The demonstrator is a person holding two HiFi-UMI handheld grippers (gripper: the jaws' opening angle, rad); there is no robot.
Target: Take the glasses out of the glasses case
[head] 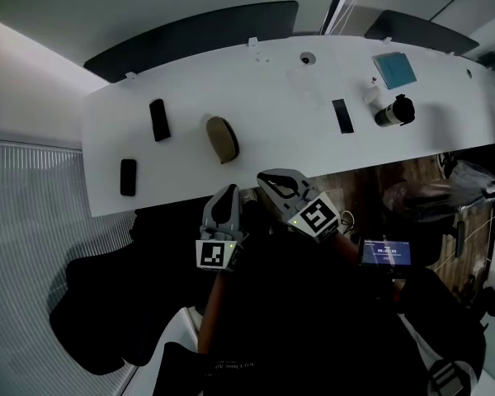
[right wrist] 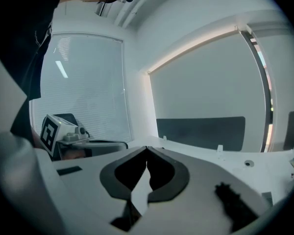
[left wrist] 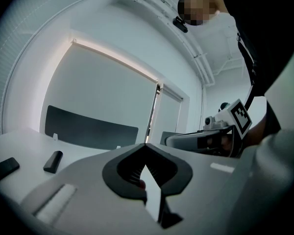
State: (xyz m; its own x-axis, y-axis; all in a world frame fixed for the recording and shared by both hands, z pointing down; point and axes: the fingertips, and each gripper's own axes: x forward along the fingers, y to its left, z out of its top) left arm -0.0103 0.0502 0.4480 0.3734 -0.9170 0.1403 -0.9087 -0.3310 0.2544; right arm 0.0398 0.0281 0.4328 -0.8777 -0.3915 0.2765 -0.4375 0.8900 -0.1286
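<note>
A tan oval glasses case (head: 222,139) lies closed on the white table (head: 256,151), a little in from its near edge. My left gripper (head: 228,191) hovers at that edge just in front of the case, shut and with nothing in it. My right gripper (head: 270,177) is beside it to the right, also shut and holding nothing. In the left gripper view the jaws (left wrist: 146,146) meet at the tips and the right gripper (left wrist: 206,140) shows alongside. The right gripper view has its jaws (right wrist: 147,149) touching, with the left gripper (right wrist: 90,144) to one side. Neither gripper view shows the case.
Two black oblong things (head: 158,120) (head: 128,176) lie left of the case, and a third (head: 342,115) to its right. A black-and-silver cylinder (head: 393,111) and a teal pad (head: 393,69) sit at the far right. Dark screens (head: 190,35) back the table.
</note>
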